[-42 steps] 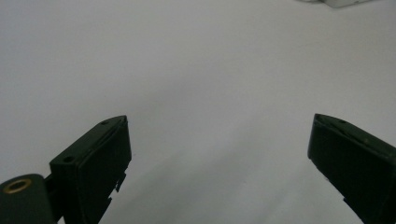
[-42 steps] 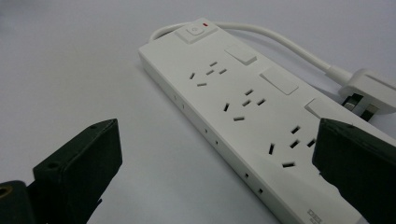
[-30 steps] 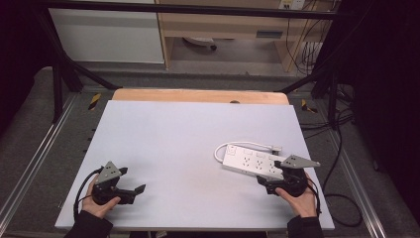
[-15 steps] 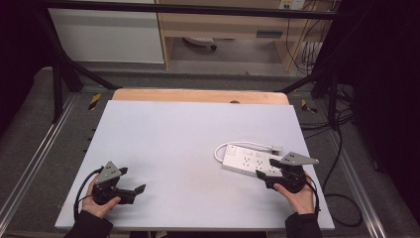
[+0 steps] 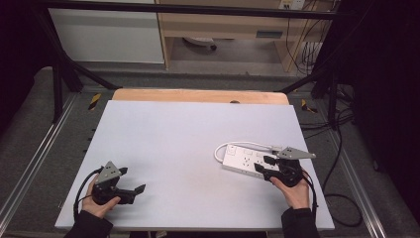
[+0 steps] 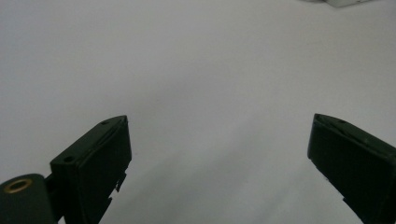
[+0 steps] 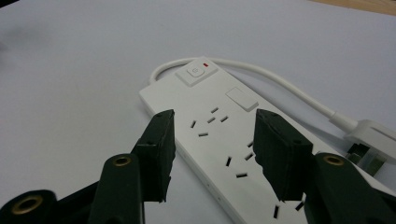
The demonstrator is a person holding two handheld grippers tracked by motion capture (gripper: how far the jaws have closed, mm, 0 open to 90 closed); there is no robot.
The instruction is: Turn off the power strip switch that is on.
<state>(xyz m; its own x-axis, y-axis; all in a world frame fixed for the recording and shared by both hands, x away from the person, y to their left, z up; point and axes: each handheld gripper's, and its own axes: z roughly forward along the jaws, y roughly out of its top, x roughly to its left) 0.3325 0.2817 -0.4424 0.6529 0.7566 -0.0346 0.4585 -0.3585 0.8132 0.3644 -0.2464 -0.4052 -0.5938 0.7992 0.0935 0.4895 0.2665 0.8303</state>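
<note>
A white power strip (image 5: 241, 159) with a red-marked switch lies at the table's right, its white cable (image 5: 243, 144) looping back to a plug (image 5: 275, 148). My right gripper (image 5: 262, 164) hovers at the strip's near end. In the right gripper view the strip (image 7: 219, 100) runs between and under the jaws. One jaw stands beside its left edge and the other over its top face. The right gripper (image 7: 212, 135) has just been closing, and I see no pad pressing on the strip. My left gripper (image 5: 132, 179) rests open at the near left over bare table (image 6: 219, 140).
The pale grey table top (image 5: 188, 129) has a wooden strip (image 5: 198, 95) along its far edge. Metal rails run along both sides of the table. Dark cables (image 5: 341, 148) trail over the floor at the right. The plug (image 7: 369, 135) lies just right of the right gripper's jaws.
The right gripper's jaws have drawn closer together around the near end of the power strip. The left gripper and the strip have stayed in place.
</note>
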